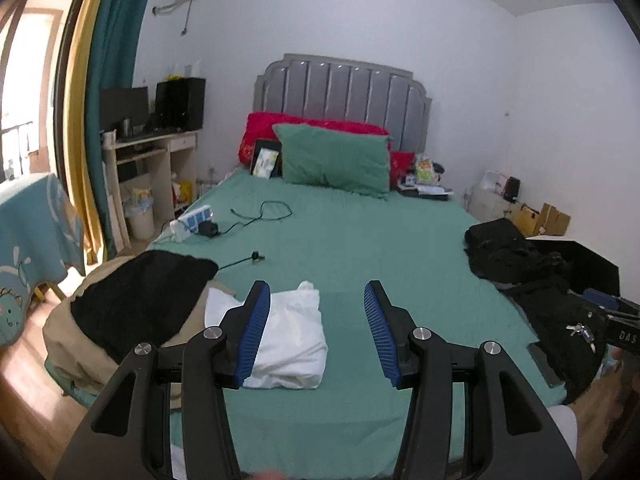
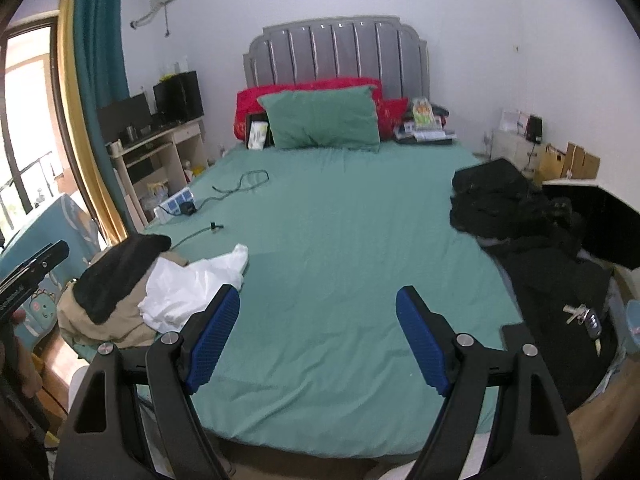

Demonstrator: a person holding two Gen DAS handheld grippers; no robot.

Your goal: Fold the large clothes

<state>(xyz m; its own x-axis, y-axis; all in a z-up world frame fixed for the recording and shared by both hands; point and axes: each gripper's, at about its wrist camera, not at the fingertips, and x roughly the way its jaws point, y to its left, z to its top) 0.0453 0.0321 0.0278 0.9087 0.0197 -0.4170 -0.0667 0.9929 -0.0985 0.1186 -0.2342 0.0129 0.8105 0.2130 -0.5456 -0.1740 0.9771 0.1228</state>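
Observation:
A folded white garment (image 1: 294,340) lies on the green bed sheet (image 1: 360,248) near the bed's front left corner; it also shows in the right wrist view (image 2: 192,290). Left of it is a pile with a black garment (image 1: 136,300) on a tan one (image 1: 68,336). My left gripper (image 1: 316,300) is open and empty, held above the bed with its left finger over the white garment's edge. My right gripper (image 2: 318,308) is open and empty above the bare sheet (image 2: 340,240). A heap of black clothes (image 2: 520,216) lies along the bed's right edge.
A green pillow (image 1: 336,158) and red pillows sit at the grey headboard. A power strip (image 1: 192,220) and cables (image 1: 264,212) lie on the left of the bed. Keys (image 2: 584,316) rest on the black clothes. A desk (image 1: 148,156) stands at left, boxes (image 1: 540,216) at right.

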